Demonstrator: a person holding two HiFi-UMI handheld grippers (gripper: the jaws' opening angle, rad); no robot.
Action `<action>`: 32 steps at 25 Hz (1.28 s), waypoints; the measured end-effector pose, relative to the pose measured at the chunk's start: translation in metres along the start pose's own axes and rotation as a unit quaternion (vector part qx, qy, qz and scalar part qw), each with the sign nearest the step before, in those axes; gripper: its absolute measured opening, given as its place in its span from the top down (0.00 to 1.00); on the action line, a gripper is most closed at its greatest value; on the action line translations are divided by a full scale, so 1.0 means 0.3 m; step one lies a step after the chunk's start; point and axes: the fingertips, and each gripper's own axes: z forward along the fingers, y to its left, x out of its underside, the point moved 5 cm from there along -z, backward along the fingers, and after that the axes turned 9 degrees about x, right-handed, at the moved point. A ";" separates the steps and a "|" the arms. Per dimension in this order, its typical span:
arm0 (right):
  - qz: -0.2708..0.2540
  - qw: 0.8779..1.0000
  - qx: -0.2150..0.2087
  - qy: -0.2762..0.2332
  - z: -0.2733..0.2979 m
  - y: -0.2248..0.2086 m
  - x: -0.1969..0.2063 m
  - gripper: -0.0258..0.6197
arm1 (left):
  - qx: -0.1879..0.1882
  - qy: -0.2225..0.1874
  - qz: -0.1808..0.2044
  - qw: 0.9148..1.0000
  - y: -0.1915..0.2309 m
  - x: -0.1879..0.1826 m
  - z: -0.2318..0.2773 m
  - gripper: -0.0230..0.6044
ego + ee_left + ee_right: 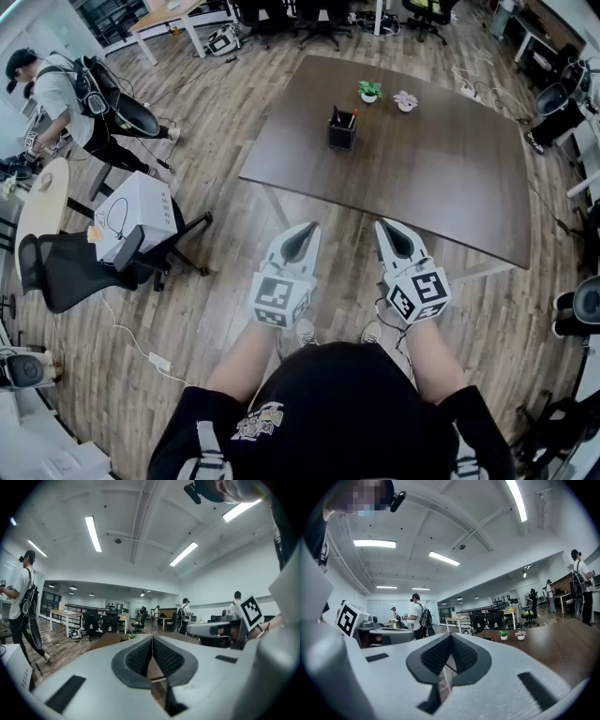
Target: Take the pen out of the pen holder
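Note:
A black pen holder [342,130] with pens [352,118] standing in it sits on the dark brown table [422,178], toward its far left side. My left gripper [307,226] and right gripper [382,224] are held side by side in front of the table's near edge, well short of the holder. Both are shut with nothing between the jaws. In the left gripper view the left gripper [152,637] has its pads pressed together. The right gripper [450,635] looks level toward the table [553,644], where pen tips [491,637] barely show.
Two small potted plants [369,91] [405,100] stand beyond the holder. A black office chair carrying a white box [134,217] is to my left. Another person [58,101] stands at the far left. More desks and chairs line the back of the room.

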 end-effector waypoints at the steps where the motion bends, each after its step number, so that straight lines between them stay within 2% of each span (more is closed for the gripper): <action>1: 0.000 1.000 0.000 0.000 0.001 0.000 0.000 0.96 | 0.000 0.000 -0.001 1.000 0.001 -0.001 0.000 0.95; 7: 0.006 1.000 0.002 -0.001 -0.008 -0.006 -0.002 0.95 | 0.002 -0.004 0.004 1.000 -0.009 -0.001 0.001 0.95; 14: 0.002 1.000 0.011 0.000 -0.037 -0.020 -0.010 0.95 | 0.024 0.002 0.005 1.000 -0.042 0.011 0.014 0.95; 17: 0.008 1.000 0.018 -0.004 -0.051 -0.030 -0.015 0.85 | 0.029 0.002 0.003 1.000 -0.047 0.012 0.021 0.94; 18: 0.009 1.000 0.021 -0.005 -0.055 -0.032 -0.017 0.82 | 0.032 0.003 0.003 0.999 -0.049 0.012 0.023 0.89; 19: 0.010 1.000 0.023 -0.006 -0.058 -0.034 -0.019 0.79 | 0.035 0.003 0.002 0.999 -0.051 0.012 0.025 0.78; 20: 0.011 1.000 0.026 -0.007 -0.060 -0.035 -0.020 0.76 | 0.038 0.004 0.002 0.999 -0.052 0.011 0.026 0.71; 21: 0.013 0.999 0.028 -0.008 -0.062 -0.036 -0.021 0.75 | 0.040 0.005 0.003 0.999 -0.052 0.011 0.026 0.68; 27: 0.023 0.999 0.045 -0.016 -0.065 -0.032 -0.023 0.65 | 0.062 0.015 0.018 0.998 -0.057 0.019 0.022 0.58; 32: 0.020 0.999 0.048 -0.016 -0.071 -0.016 -0.025 0.62 | 0.069 0.018 0.016 0.997 -0.056 0.015 0.013 0.56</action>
